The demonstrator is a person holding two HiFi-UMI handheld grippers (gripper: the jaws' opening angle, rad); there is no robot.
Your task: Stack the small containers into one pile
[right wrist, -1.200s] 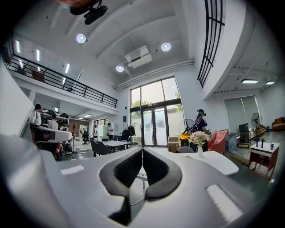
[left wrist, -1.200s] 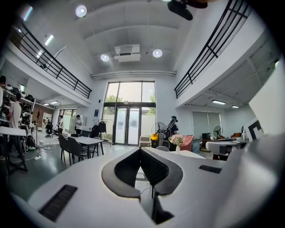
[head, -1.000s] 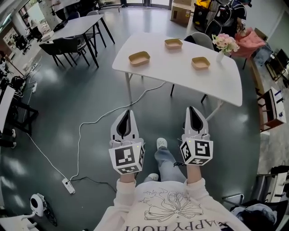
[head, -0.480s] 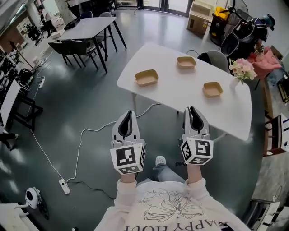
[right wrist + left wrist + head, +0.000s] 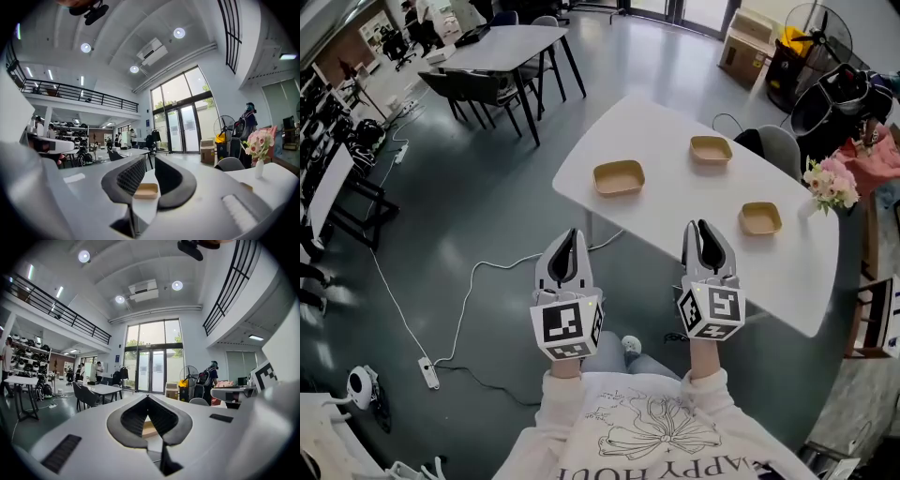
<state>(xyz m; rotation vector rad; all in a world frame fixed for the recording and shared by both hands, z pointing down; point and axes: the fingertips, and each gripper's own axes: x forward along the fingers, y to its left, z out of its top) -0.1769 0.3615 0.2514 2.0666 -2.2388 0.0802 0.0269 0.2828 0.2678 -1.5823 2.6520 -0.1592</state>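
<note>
Three small tan containers sit apart on the white table: one at the left, one at the far side, one at the right. Both grippers hang in the air short of the table's near edge, touching nothing. My left gripper is shut, its tips meeting, and a container shows far beyond it. The jaws of my right gripper are opening, a narrow gap between them and nothing in it; a container lies on the table far ahead.
A vase of pink flowers stands at the table's right end. A grey chair is tucked in behind the table. A white cable runs over the floor to a power strip. Another table with dark chairs stands at the far left.
The table and its containers have come nearer and shifted right in the head view. My right gripper's jaws have parted from shut. Both grippers keep their place before the body.
</note>
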